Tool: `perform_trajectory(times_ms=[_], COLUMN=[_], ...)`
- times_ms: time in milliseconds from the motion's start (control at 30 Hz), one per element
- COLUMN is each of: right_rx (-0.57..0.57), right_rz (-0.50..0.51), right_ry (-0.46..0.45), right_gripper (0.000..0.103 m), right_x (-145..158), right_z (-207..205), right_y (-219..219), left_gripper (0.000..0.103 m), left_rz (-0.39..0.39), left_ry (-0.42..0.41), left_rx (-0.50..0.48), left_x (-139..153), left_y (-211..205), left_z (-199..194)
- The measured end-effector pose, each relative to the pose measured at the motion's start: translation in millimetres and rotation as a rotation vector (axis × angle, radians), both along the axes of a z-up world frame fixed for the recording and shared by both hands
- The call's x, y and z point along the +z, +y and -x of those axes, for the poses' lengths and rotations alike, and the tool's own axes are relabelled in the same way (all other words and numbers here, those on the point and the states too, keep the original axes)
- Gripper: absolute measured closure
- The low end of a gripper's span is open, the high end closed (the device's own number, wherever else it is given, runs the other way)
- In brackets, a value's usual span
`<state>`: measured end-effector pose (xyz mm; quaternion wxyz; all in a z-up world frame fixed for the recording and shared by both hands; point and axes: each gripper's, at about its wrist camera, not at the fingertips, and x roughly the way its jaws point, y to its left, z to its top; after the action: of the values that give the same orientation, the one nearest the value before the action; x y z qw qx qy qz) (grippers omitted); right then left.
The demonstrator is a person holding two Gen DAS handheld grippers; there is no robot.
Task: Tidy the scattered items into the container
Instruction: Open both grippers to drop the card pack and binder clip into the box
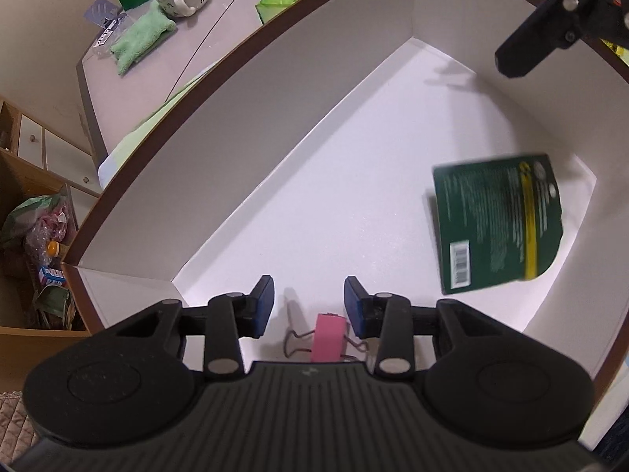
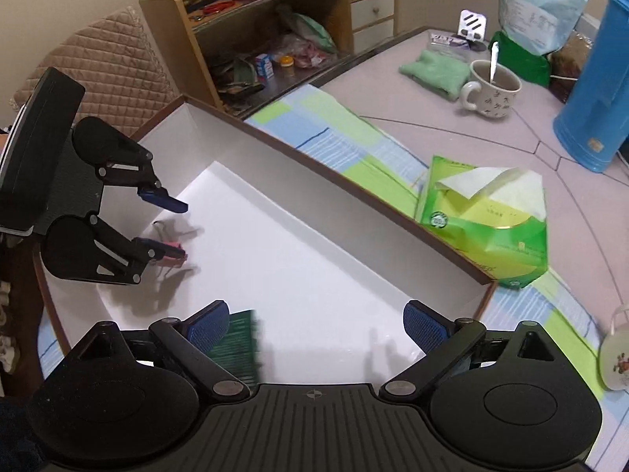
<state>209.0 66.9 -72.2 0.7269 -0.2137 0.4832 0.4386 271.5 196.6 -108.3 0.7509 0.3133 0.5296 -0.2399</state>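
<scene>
Table mug (image 2: 491, 88) beyond box (image 2: 354, 188)

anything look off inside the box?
The green packet is motion-blurred and lies skewed to the box walls, seemingly just dropped. The pink clip sits between the open left gripper fingers, not gripped. No spill or damage.

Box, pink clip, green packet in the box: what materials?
Box: likely cardboard, matte white inside with a thin brown rim.
Pink clip: painted metal body by the look, bare wire handles.
Green packet: printed card or film, blurred; slight sheen, barcode.
</scene>
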Motion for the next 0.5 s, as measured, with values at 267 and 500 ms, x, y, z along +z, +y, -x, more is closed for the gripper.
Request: perform_trajectory(times_ms=[267, 500], right_rx=[0.022, 0.059], right_rz=[0.009, 0.034], right_ry=[0.021, 0.027], right_gripper=[0.005, 0.005], right_x=[-3.6, -10.3], right_z=[10.7, 21.1], right_y=[-2.7, -0.9], left_gripper=[0.034, 0.024], left_rz=[-0.015, -0.032], left_ry=[-0.022, -0.031], left_rx=[0.006, 0.010], left_x=[-3.5, 2.0], left_y=[-4.7, -3.2], left_z=[-5.8, -0.8])
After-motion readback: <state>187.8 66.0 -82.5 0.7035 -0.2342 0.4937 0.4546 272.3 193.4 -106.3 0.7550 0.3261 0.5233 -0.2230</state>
